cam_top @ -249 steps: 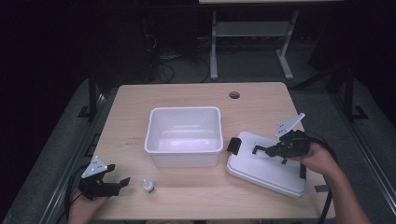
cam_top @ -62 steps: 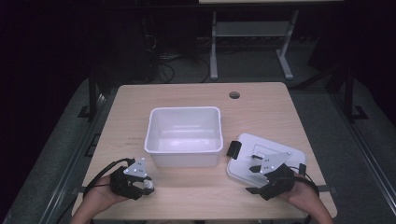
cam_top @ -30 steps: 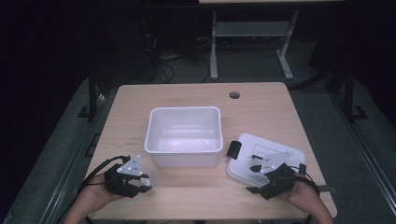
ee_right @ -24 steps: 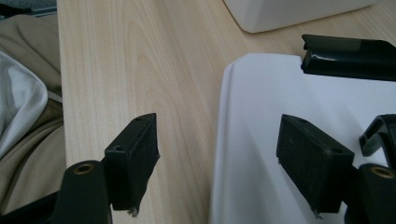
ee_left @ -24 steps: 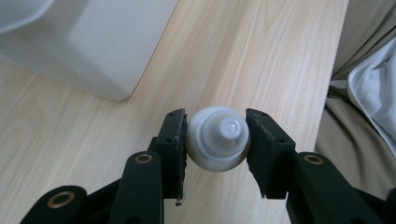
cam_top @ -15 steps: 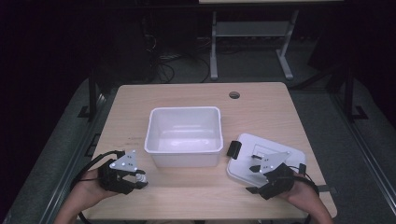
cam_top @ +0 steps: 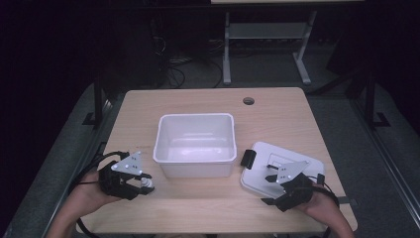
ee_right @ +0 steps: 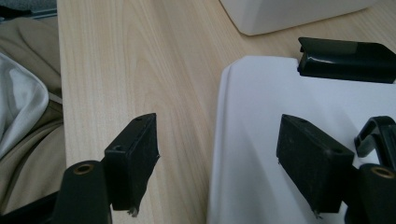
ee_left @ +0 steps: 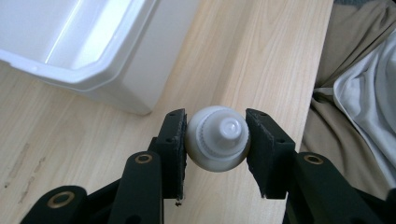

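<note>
- A small white bottle [ee_left: 218,138] is grasped between the pads of the left hand-held gripper [cam_top: 140,184], at the lower left of the high view; in the left gripper view its capped end is turned towards the camera, so its long axis is taken to run roughly along the jaws rather than across them.
- The bottle is seen above the bare wood of the counter [cam_top: 198,198], just beside the near left corner of the white tub [cam_top: 195,120]; whether it is clear of the wood cannot be told for certain from these pictures, though it appears lifted.
- From the left hand-held gripper the open tub lies up and to the right in the high view, and at the upper left of the left gripper view, with its rim near the held bottle but apart from it.
- The coming move is judged to be a carry over that rim and a release inside; the left hand is plainly the nearer one.
- The right hand-held gripper [cam_top: 274,189] is released, its jaws standing wide with nothing between them, over the near left edge of the white lid [cam_top: 262,163] that lies flat at the lower right of the high view.
- A black latch [ee_right: 345,59] is seen on the lid's far edge, at the upper right of the right gripper view.
</note>
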The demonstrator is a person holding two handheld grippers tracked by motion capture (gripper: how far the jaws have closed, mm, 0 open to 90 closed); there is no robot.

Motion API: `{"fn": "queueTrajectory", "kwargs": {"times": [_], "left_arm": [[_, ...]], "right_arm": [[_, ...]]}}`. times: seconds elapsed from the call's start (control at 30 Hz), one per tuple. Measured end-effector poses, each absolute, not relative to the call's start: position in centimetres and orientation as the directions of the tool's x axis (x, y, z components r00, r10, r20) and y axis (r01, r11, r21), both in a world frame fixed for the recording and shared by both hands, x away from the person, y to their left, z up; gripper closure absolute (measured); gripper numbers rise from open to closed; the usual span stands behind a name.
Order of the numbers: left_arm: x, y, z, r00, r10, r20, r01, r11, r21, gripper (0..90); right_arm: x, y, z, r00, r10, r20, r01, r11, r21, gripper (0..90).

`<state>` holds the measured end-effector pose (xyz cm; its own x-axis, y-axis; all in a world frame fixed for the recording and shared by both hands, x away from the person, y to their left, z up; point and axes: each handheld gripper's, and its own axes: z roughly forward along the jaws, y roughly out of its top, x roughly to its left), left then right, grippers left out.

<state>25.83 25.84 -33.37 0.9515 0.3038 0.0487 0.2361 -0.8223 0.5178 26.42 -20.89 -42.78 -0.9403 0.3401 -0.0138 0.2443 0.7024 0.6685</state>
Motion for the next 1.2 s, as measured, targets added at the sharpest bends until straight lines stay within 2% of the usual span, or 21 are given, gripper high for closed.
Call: {"fn": "queueTrajectory", "kwargs": {"times": [1.2], "left_arm": [[27.6, 25.9, -28.9, 0.956, 0.285, 0.065, 0.210, -0.825, 0.525, 60.0]], "right_arm": [[26.4, -21.1, -42.4, -0.940, 0.341, -0.010, 0.244, 0.695, 0.676, 28.5]]}}
